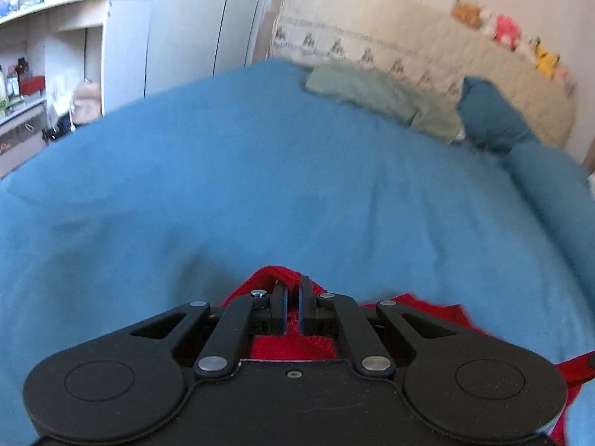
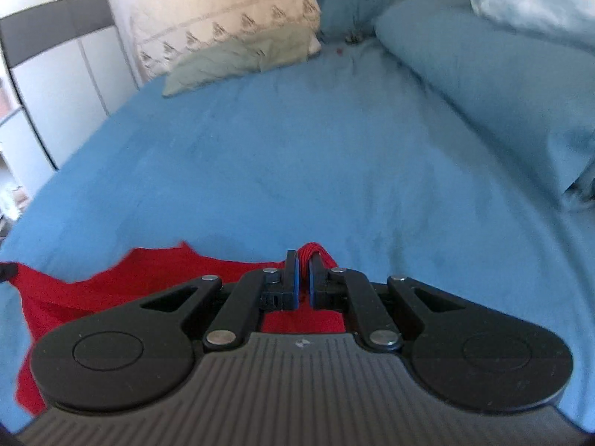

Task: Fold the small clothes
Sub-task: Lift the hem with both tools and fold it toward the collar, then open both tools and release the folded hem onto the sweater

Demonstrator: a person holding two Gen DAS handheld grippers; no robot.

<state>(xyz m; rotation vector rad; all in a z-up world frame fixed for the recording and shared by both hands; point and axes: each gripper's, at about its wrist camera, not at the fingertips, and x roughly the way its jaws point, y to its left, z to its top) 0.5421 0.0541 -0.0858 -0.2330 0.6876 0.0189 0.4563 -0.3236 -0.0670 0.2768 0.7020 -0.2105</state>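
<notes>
A small red garment (image 1: 416, 308) hangs between my two grippers above the blue bed sheet (image 1: 260, 171). My left gripper (image 1: 292, 286) is shut on a bunched red edge of it. In the right wrist view my right gripper (image 2: 304, 262) is shut on another bunched edge, and the red cloth (image 2: 111, 278) stretches away to the left. Most of the garment is hidden under the gripper bodies.
A pale green pillow (image 1: 372, 93) and a cream patterned cushion (image 1: 390, 37) lie at the bed head. A rolled blue duvet (image 2: 483, 81) runs along the right side. White wardrobes (image 1: 186, 26) and cluttered shelves (image 1: 33, 55) stand to the left. Plush toys (image 1: 505, 29) line the headboard.
</notes>
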